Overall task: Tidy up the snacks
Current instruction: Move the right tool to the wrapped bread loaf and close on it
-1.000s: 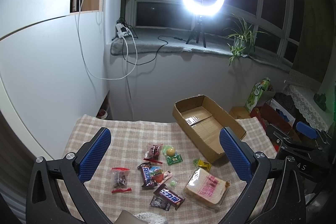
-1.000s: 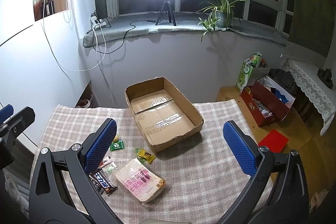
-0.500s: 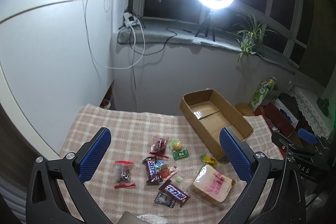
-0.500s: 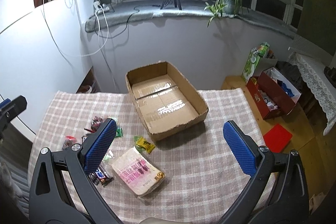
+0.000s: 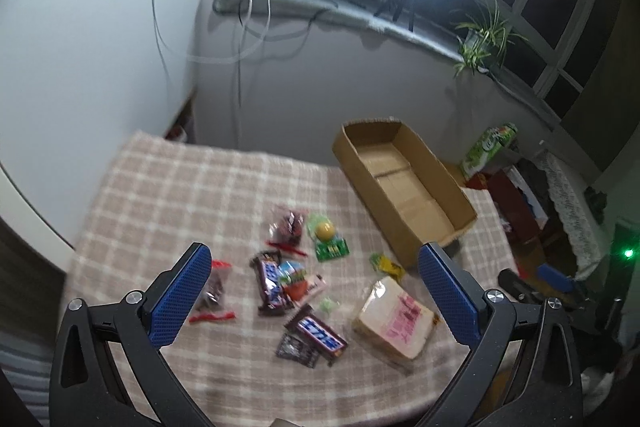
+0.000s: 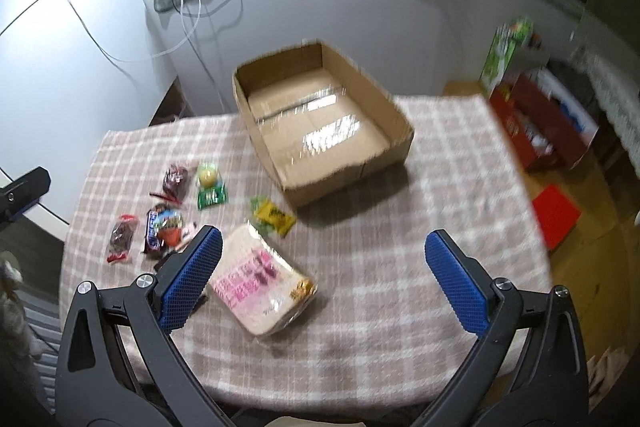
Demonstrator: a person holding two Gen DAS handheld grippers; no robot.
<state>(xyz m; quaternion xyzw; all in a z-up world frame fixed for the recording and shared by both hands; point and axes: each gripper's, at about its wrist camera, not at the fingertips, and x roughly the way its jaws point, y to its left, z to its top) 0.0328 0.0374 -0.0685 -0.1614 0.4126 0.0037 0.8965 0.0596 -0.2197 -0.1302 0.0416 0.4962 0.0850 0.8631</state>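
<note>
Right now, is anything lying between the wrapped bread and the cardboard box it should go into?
Only the small yellow snack packet lies between the wrapped bread and the cardboard box, flat on the cloth; the box looks empty.

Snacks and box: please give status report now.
Both tongs open, left, right, holding nothing. Snacks on cloth; bread pack nearest. Cardboard box empty. Nothing blocking.

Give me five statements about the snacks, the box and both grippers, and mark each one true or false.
1. The cardboard box holds no snacks. True.
2. The left gripper grips a chocolate bar. False: it is open and holds nothing.
3. The wrapped bread lies on the checked tablecloth. True.
4. The right gripper is shut. False: its jaws stand wide apart.
5. The yellow candy packet is inside the box. False: it lies outside, beside it.
</note>
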